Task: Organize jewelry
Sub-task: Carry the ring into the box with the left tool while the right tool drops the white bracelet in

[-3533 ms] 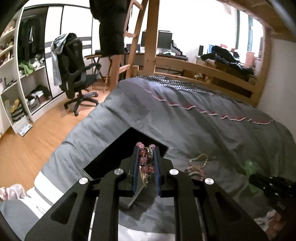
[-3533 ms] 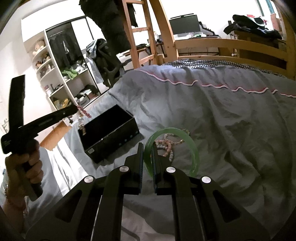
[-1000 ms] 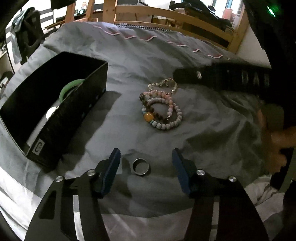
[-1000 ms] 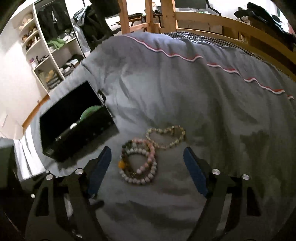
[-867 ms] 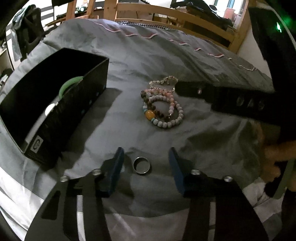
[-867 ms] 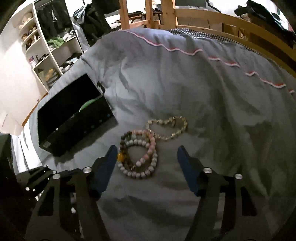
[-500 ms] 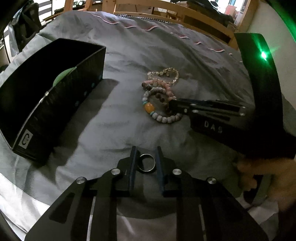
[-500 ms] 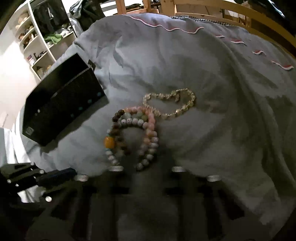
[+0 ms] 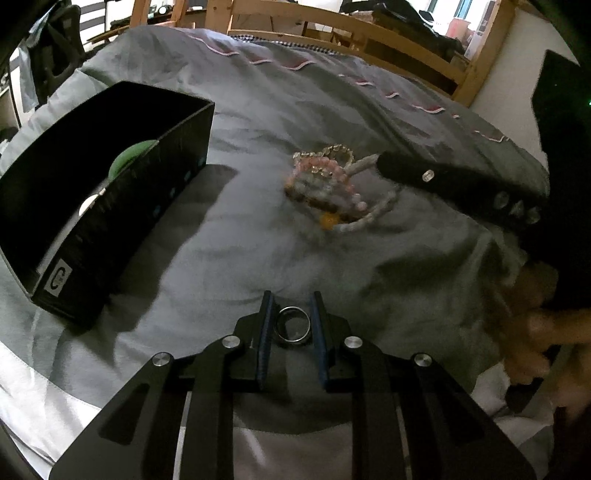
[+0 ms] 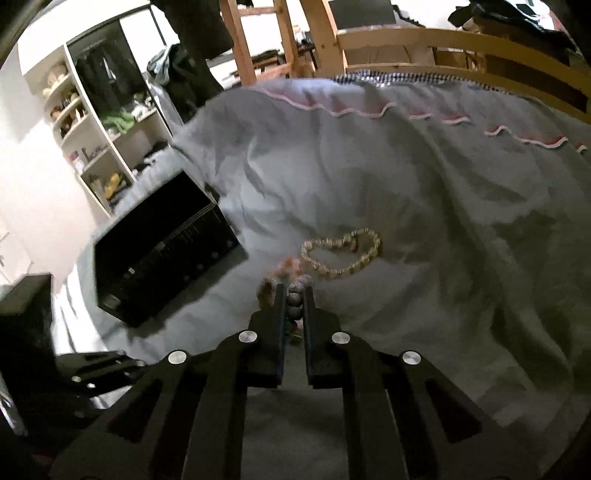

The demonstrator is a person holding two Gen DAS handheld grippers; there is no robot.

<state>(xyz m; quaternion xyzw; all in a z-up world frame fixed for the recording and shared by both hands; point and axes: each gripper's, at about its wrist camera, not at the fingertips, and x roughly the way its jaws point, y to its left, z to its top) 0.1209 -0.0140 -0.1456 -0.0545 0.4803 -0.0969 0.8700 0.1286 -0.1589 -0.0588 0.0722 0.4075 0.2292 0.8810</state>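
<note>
Slippage was the main risk: the left gripper [image 9: 292, 315] pinched the thin ring [image 9: 293, 325] between its jaws, low over the bed cover [image 9: 295, 92], and it could twist free. The right gripper [image 10: 294, 295] pinched blurred bead bracelets [image 10: 295, 291]; their loops might snag the box [image 9: 92, 177] rim, though open bedding lay between.

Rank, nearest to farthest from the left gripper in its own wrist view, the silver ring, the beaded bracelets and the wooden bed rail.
1. Silver ring: between the left gripper's pads.
2. Beaded bracelets: ahead, mid-bed, slightly right.
3. Wooden bed rail: along the bed's far edge.
</note>
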